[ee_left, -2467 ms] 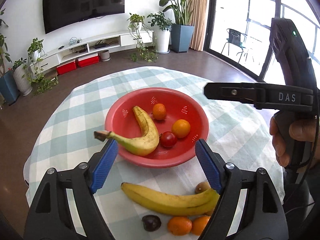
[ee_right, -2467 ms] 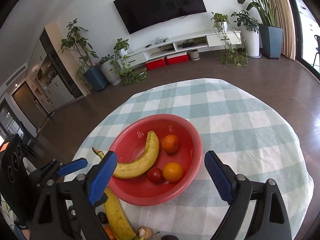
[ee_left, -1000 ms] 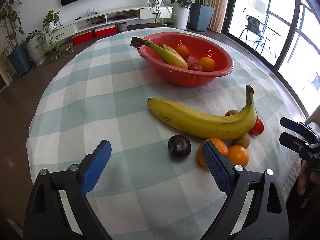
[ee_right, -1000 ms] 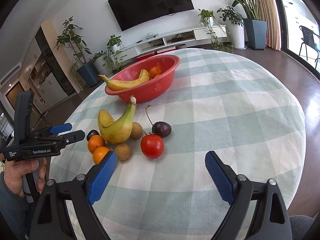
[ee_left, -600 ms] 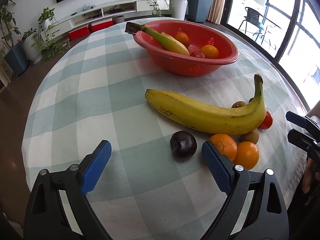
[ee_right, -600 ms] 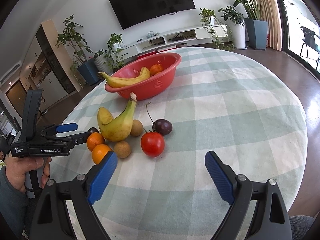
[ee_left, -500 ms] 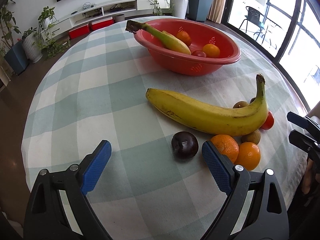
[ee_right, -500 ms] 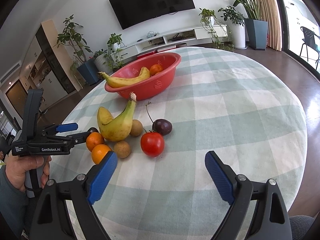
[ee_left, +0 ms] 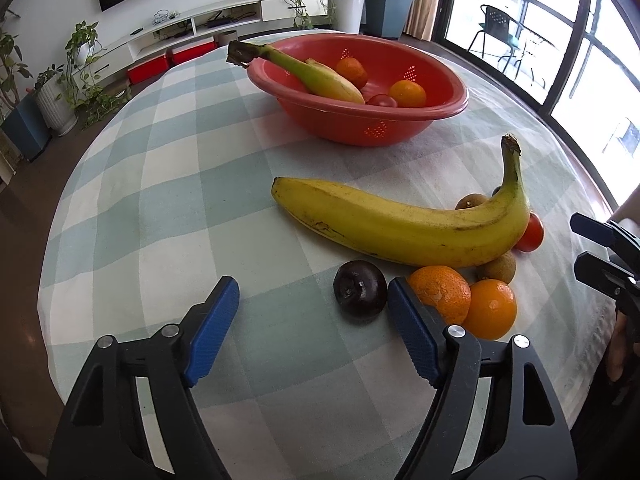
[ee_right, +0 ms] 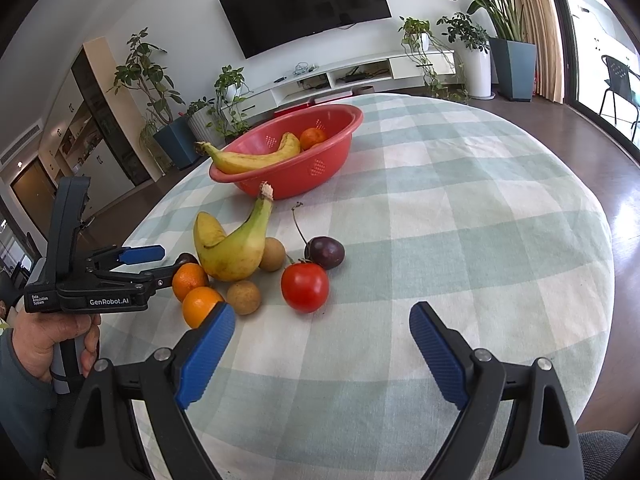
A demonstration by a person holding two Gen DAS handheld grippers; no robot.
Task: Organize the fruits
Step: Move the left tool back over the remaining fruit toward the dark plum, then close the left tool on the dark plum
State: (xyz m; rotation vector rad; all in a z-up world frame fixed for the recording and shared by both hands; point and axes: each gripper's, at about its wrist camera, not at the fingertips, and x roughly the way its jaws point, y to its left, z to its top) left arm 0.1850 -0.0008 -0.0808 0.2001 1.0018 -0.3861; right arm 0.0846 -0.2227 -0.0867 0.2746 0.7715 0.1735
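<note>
Red plastic forms the colander-style bowl (ee_left: 376, 130) at the far side of the round tabletop (ee_left: 168, 200), which is covered in a pale green and white checked cloth. Inside the bowl lie one banana (ee_left: 316, 76), two oranges (ee_left: 408, 94) and one small red fruit (ee_left: 382, 101) that shows only in part. Loose fruit sits in a cluster on the cloth nearer the camera: one large banana (ee_left: 400, 226), two oranges (ee_left: 440, 292) touching each other, two brown kiwi-like fruits (ee_right: 244, 297), one red tomato (ee_right: 305, 287), one dark plum (ee_left: 360, 288) and one dark cherry-like fruit with a long stem (ee_right: 326, 252). The left tongs (ee_left: 312, 306) point down at the near edge of the cluster; their blue pads are closing, with the plum just inside the right pad, and neither pad presses on it. That right pad (ee_left: 412, 336) stands between the plum and the nearest orange. The right tongs (ee_right: 320, 342) hover wide open over bare cloth near the tomato, gripping nothing. In the right wrist view a hand (ee_right: 48, 340) in a grey-blue sleeve holds the left tool, whose black body reads "GenRobot.AI" and, in small print, "Data Acquisition System". One wall-mounted television (ee_right: 306, 4) hangs behind.
</note>
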